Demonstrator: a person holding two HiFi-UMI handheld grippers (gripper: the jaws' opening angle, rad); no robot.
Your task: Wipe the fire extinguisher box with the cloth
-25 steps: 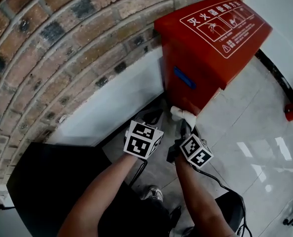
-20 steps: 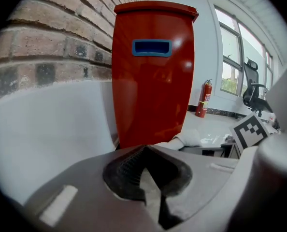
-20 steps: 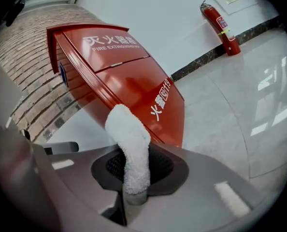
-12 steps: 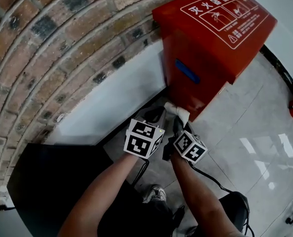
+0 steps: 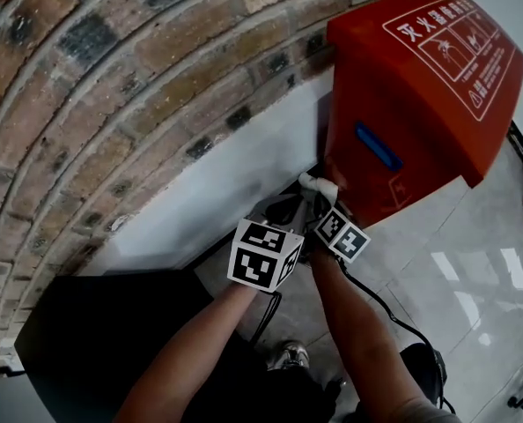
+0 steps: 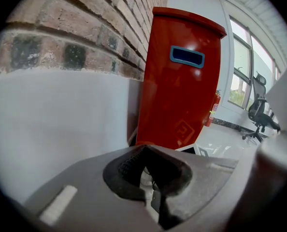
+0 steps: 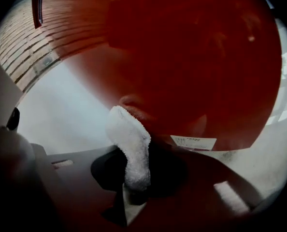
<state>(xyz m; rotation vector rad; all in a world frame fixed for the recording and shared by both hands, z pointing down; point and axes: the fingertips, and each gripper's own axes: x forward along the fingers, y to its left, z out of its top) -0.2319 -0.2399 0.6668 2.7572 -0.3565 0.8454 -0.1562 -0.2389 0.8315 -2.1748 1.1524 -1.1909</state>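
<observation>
The wiping looked under way rather than finished. The right hand-held gripper (image 5: 321, 203) was clamped on a folded white cloth (image 5: 318, 187), whose free end touched the low corner of the red fire extinguisher box (image 5: 402, 104), on the side by the brick wall (image 5: 112, 77). The box stood at about two o'clock from the person's hands. From the right gripper view the cloth (image 7: 130, 146) stood up at twelve o'clock against the red face (image 7: 196, 57).

The left hand-held gripper (image 5: 283, 210) hung beside it at nine o'clock, jaws together on nothing, and took no part.

I could not tell by eye which panels were already clean. I would guess that the sloped lid and the upper front around the blue handle recess (image 5: 378, 146) were left to do.

The lid carried a white Chinese heading that seemed to begin 灭火器, above pictograms. A small white label (image 7: 193, 142) sat at the box's foot, its print too small to read.
</observation>
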